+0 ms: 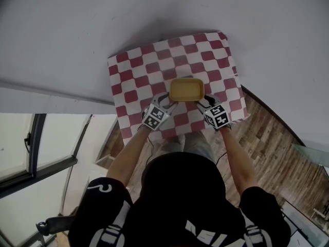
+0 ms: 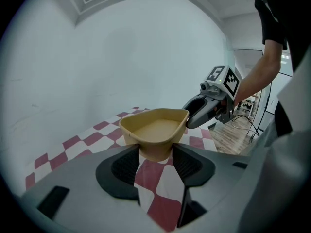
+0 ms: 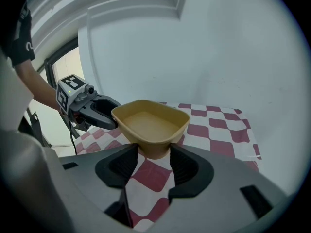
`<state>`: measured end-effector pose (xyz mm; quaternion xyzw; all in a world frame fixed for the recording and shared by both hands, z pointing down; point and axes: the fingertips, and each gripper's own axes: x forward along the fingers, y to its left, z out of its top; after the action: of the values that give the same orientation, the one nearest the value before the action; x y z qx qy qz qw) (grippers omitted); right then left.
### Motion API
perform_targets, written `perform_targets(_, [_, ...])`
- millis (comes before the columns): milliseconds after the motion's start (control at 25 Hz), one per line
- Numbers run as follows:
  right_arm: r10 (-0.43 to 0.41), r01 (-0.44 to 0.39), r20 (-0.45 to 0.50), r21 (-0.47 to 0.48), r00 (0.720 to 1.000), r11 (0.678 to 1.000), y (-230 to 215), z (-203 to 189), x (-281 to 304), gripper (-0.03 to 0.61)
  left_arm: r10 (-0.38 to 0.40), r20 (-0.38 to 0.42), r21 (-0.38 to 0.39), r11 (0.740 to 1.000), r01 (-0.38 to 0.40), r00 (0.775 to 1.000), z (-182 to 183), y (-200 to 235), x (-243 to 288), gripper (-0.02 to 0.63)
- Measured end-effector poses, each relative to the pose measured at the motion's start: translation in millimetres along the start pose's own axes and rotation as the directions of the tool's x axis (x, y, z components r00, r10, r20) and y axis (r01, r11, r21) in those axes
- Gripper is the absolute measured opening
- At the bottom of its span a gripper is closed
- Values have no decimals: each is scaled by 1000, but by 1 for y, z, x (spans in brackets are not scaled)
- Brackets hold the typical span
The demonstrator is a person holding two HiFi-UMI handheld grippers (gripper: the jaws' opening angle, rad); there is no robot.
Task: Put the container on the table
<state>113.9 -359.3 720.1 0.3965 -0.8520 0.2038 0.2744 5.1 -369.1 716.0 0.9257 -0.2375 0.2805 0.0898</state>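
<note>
Two grippers are carrying one yellow container [image 1: 186,89] between them, each taking one near corner. The left gripper [image 1: 168,101] is holding it from the left side and the right gripper [image 1: 203,103] from the right side, so the load is being shared and the container is sitting level, with its open mouth facing up.

In the left gripper view, the fingers [image 2: 127,165] are clenching on the tapered lower part of one corner, under the rim. In the right gripper view, the fingers [image 3: 187,165] are grasping the other near corner in the same way. Both pairs are standing wide apart, because the corner between them is broad. The container is looking empty inside.

It is hanging over the middle of the bench [image 1: 226,50], which is wearing a red-and-white checked cloth [image 1: 139,71]. Whether its bottom is already touching the cloth, no view is showing, because the fingers are hiding the base.

The task is looking close to its end. The next move is probably asking for lowering both sides together and then releasing both grips at once, so that the container is not tipping.
</note>
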Motion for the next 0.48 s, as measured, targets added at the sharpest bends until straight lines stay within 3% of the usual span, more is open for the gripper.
perform_targets(480, [17,-16,-82,15,996,1000,-14,-30,20,212,-57,-98,-1,998,57,994,-34,3,31,219])
